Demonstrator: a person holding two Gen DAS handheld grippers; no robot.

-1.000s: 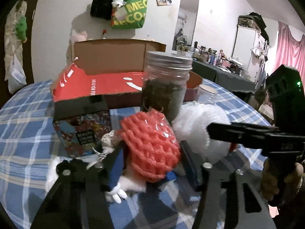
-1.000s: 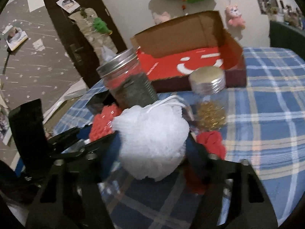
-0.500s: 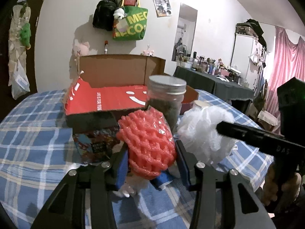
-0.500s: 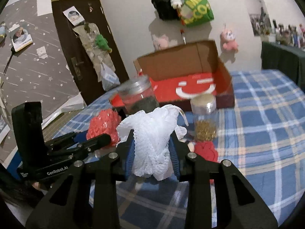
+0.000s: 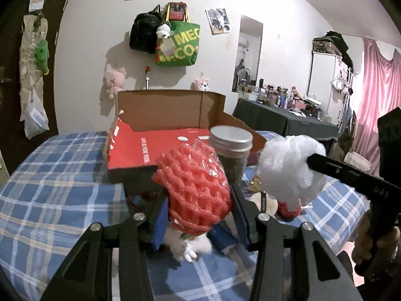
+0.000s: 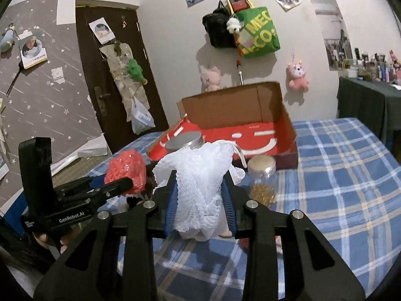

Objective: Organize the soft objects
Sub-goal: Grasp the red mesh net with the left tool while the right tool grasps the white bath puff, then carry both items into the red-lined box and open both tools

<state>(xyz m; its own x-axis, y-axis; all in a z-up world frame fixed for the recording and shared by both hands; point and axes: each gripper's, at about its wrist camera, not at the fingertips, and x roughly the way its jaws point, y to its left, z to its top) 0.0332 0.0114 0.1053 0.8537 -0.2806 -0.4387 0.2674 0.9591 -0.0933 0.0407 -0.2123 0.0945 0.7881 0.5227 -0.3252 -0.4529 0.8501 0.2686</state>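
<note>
**Two soft loads held above a crowded table**

Above the checked table (image 5: 62,180), the left gripper (image 5: 200,215) is clamped on a red foam net (image 5: 194,190), its blue pads pressing in from both sides. Beside it, the right gripper (image 6: 200,200) is closed narrowly around a white mesh pouf (image 6: 200,190), squeezed slim between the fingers. Both soft things hang clear of the cloth, in front of the open cardboard box (image 6: 240,115) with its red inside, which looks the likely place for them.

Risks, as I judge them:
- Two glass jars stand between the grippers and the box: a tall jar (image 5: 231,155) with a metal lid and a smaller jar (image 6: 263,180) of gold bits. A low, straight carry could knock either over
- The pouf is springy and loosely bunched; it may slide out of the grip, and its cord loop could snag a jar lid
- The two grippers sit close together, so moving both at once could make them collide
- A small white plush (image 5: 188,245) and a red knitted piece (image 5: 289,208) lie below, and could be dragged along
</note>
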